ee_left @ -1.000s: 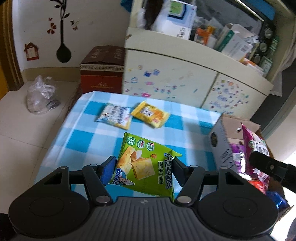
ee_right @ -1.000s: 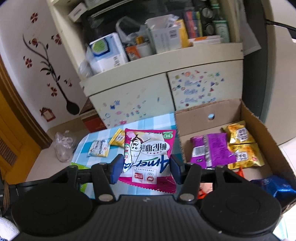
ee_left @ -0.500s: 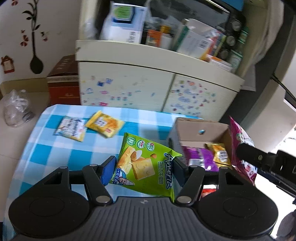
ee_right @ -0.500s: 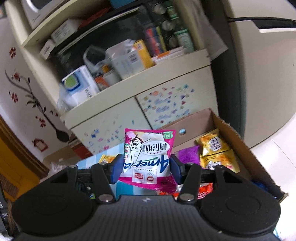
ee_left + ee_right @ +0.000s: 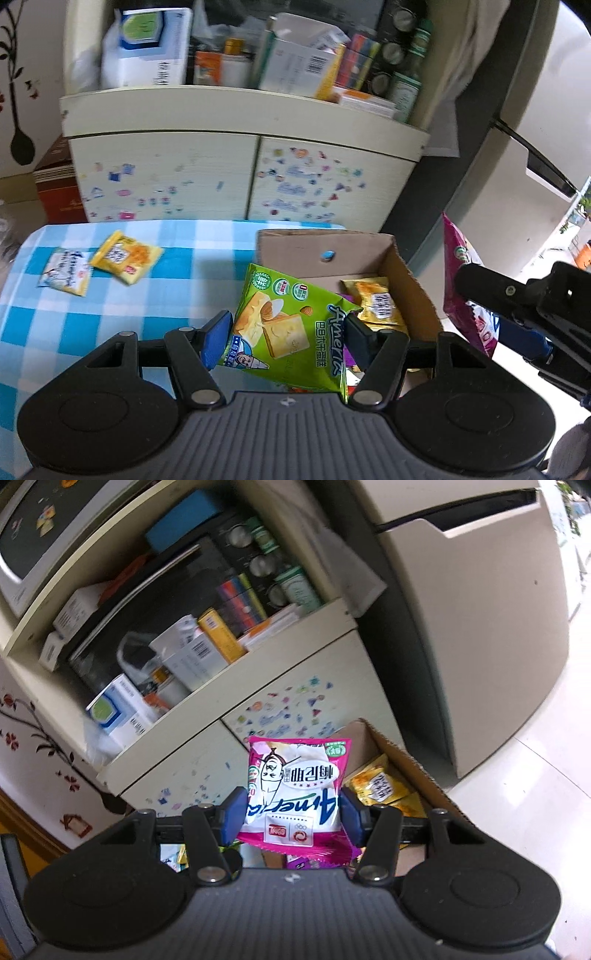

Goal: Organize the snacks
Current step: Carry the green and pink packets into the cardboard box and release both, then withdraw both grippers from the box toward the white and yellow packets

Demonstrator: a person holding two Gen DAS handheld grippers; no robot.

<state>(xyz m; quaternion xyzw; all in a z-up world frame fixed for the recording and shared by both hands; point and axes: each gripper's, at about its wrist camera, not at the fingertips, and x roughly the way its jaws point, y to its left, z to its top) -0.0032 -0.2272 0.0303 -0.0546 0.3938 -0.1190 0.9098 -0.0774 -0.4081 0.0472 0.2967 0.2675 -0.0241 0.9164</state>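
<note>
Desk in blue-and-white checked cloth [image 5: 110,321] carries an open brown cardboard box [image 5: 413,280], above which the left claw [image 5: 284,328] clenches a green foil biscuit packet [image 5: 291,332] and the right claw [image 5: 291,812] clenches a pink-and-white snack packet [image 5: 295,790].

Cream cabinet [image 5: 243,173] w/ two sticker-dotted doors; open shelf [image 5: 236,70] above, packed w/ boxes, bottles, jars. White wall [image 5: 22,746] at left w/ flower decals. Red-brown box [image 5: 55,184] on floor by cabinet. Pale glossy floor tiles [image 5: 532,797]. Table w/ blue-white check cloth [image 5: 110,306]. Daylight from right.
</note>
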